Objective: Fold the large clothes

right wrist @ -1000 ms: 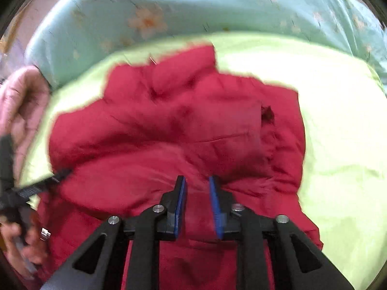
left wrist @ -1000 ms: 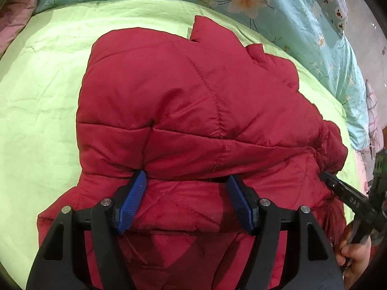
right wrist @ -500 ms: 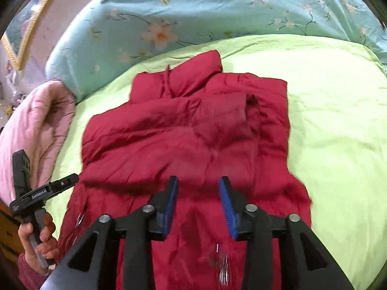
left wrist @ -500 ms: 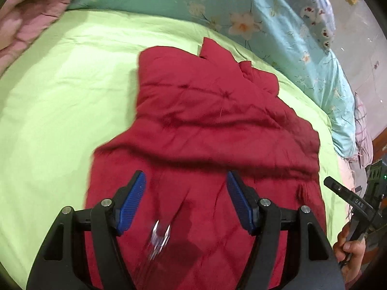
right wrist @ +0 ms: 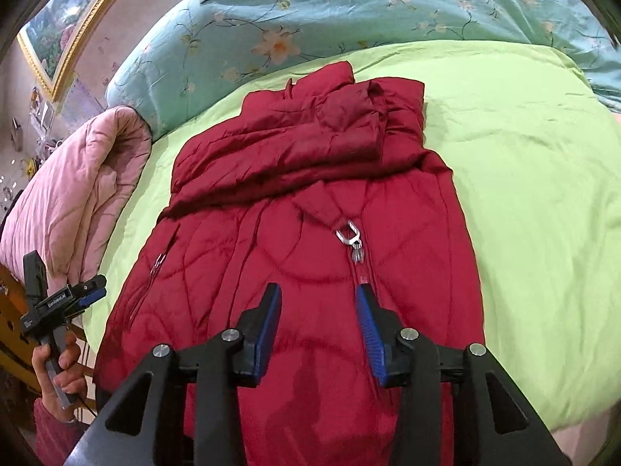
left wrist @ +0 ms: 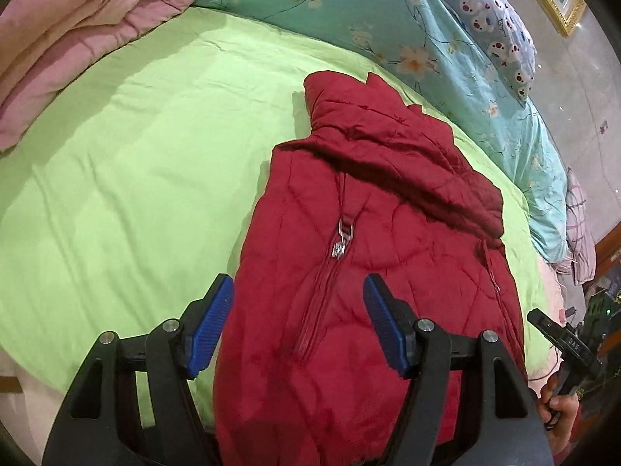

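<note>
Both grippers are hovering with jaws spread wide and holding nothing, likely released so that the cloth can settle. The left gripper (left wrist: pixel 299 326) is framing the near left edge of one red jacket (left wrist: pixel 372 272); the right gripper (right wrist: pixel 318 326) is framing its middle. Just beyond the right fingertips, one zipper pull (right wrist: pixel 351 239) is lying on the front. Farther out, a folded-over layer is crossing the chest. The jacket is resting flat on one green sheet (right wrist: pixel 524 155). Beyond it, one floral quilt (right wrist: pixel 310 19) and one pink quilt (left wrist: pixel 77 19) are lying.
</note>
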`<state>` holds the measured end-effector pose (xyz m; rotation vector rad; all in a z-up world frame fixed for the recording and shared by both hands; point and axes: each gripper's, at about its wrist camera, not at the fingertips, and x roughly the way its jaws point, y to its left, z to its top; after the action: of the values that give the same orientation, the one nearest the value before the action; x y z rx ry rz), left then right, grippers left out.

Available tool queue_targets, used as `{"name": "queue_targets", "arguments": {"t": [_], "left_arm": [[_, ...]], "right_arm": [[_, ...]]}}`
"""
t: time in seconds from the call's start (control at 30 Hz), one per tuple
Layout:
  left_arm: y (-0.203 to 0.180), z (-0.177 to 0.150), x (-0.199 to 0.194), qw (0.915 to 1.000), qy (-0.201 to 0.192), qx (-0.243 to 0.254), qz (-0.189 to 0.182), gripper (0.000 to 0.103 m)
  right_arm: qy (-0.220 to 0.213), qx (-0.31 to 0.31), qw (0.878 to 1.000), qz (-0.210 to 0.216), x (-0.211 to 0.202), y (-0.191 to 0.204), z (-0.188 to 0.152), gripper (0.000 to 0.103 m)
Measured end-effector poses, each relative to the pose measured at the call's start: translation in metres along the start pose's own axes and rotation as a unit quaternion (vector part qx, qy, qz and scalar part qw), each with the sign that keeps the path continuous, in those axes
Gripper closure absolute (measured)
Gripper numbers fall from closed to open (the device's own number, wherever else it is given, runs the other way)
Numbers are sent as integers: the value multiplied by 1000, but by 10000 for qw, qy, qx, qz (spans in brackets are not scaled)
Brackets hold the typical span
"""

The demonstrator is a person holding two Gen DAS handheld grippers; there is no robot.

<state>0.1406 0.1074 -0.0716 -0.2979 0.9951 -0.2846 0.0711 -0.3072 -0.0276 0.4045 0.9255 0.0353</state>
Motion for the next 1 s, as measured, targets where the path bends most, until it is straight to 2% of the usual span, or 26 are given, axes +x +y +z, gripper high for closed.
{"name": "queue_targets", "arguments": {"t": [0.4, 0.57, 0.9, 1.0], "left_arm": [[-1, -30, -20, 9998, 76, 168, 32, 35], [9, -42, -20, 9998, 154, 70, 59, 35], [23, -66, 0, 9984, 532, -183, 39, 35], [21, -75, 6, 9977, 609, -290, -24, 35]], "right_arm": [[-95, 74, 9999, -71, -32, 2, -41, 56], [-207, 173, 9995, -132, -52, -7, -56, 52], [-377, 708, 9958, -445, -73, -50, -82, 47], [-345, 888, 9943, -471, -72, -61, -87, 40]]}}
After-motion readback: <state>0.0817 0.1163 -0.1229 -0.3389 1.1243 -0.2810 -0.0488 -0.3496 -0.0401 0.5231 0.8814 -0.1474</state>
